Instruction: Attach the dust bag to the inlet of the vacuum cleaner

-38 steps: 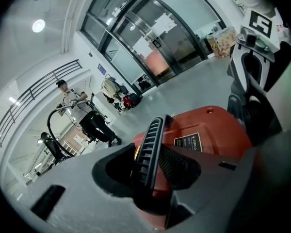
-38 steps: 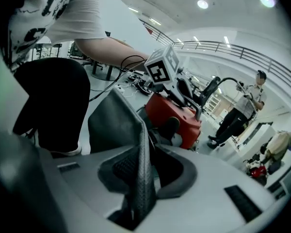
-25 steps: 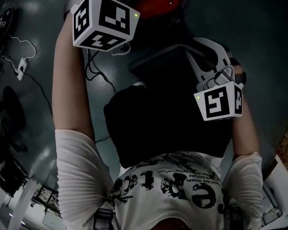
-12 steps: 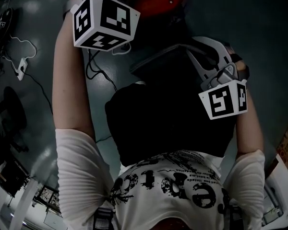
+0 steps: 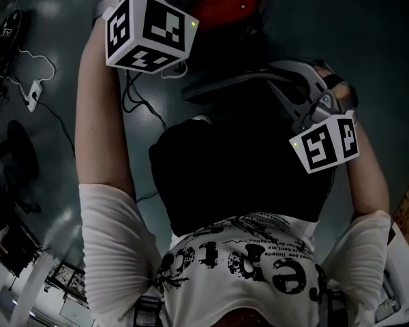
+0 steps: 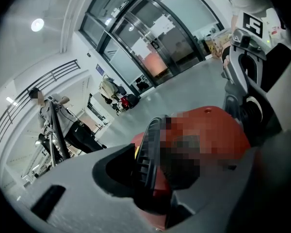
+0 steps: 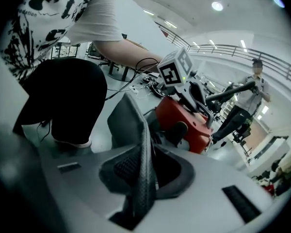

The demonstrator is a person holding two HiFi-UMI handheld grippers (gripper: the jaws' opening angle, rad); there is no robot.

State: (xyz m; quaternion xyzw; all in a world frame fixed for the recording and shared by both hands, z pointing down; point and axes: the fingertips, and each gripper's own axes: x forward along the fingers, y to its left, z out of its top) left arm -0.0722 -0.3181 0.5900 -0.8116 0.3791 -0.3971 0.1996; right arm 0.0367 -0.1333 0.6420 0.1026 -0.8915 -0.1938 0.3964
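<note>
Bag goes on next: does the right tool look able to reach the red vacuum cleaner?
Probably yes. The right tool, shut on the dust bag, faces the vacuum cleaner with nothing between; the left tool, gripping it, crowds one side.

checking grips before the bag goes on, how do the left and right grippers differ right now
The left gripper clamps the black ribbed part of the red vacuum cleaner; the right gripper clamps the flat dark dust bag. In the head view the left gripper sits higher, the right gripper lower. Both grip something.
</note>
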